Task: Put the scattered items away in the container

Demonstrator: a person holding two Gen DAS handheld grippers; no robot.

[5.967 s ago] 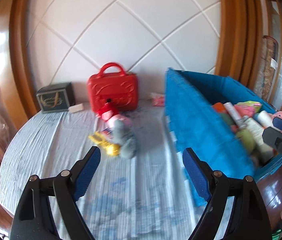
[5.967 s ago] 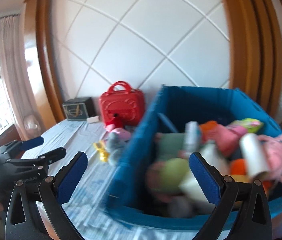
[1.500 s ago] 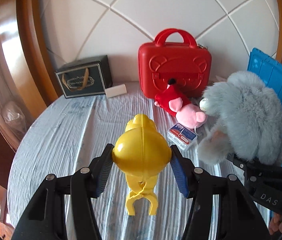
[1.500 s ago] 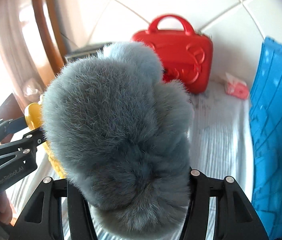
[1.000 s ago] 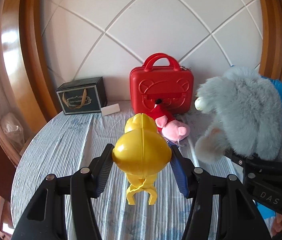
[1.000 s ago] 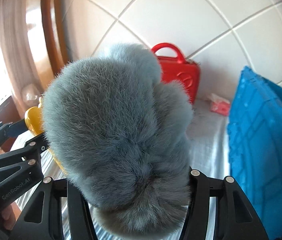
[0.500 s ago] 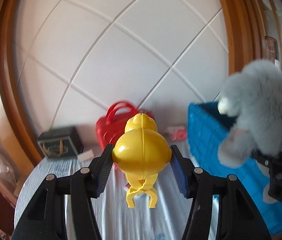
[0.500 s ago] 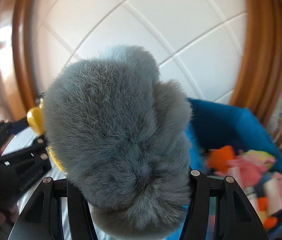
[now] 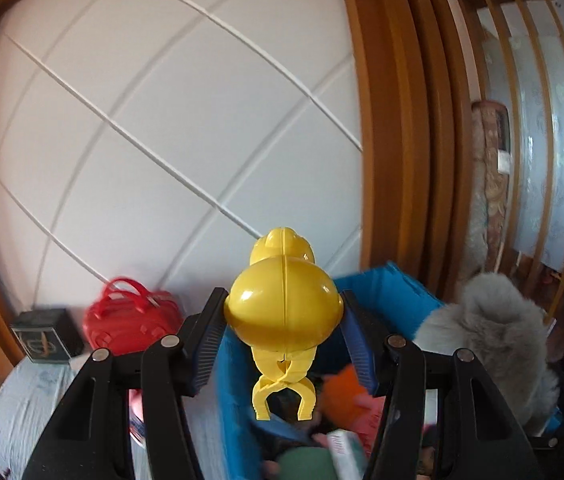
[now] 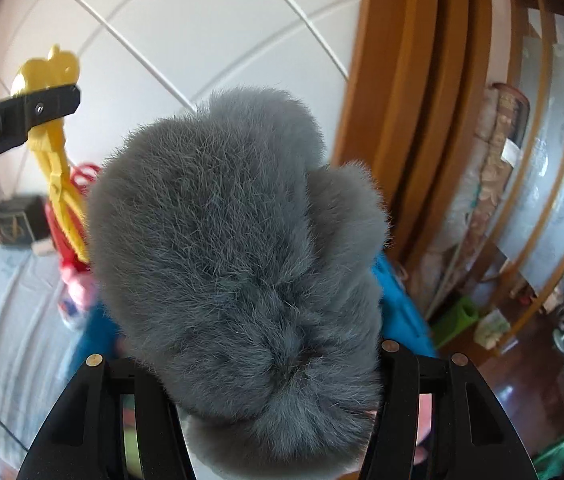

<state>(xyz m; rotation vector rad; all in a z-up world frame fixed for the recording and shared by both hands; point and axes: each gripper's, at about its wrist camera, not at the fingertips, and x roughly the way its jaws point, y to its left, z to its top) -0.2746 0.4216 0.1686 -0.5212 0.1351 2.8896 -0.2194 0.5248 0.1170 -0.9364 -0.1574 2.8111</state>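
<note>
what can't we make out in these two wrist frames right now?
- Right wrist view: the grey plush toy fills the centre, hiding the right gripper fingertips and most of the blue bin.
- Left wrist view: bin contents are motion-blurred and partly hidden by the yellow duck toy in the left gripper.

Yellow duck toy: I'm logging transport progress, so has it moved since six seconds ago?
Yes. The yellow duck toy, then on the table by the red case, is now clamped in the left gripper, raised over the blue bin.
</note>
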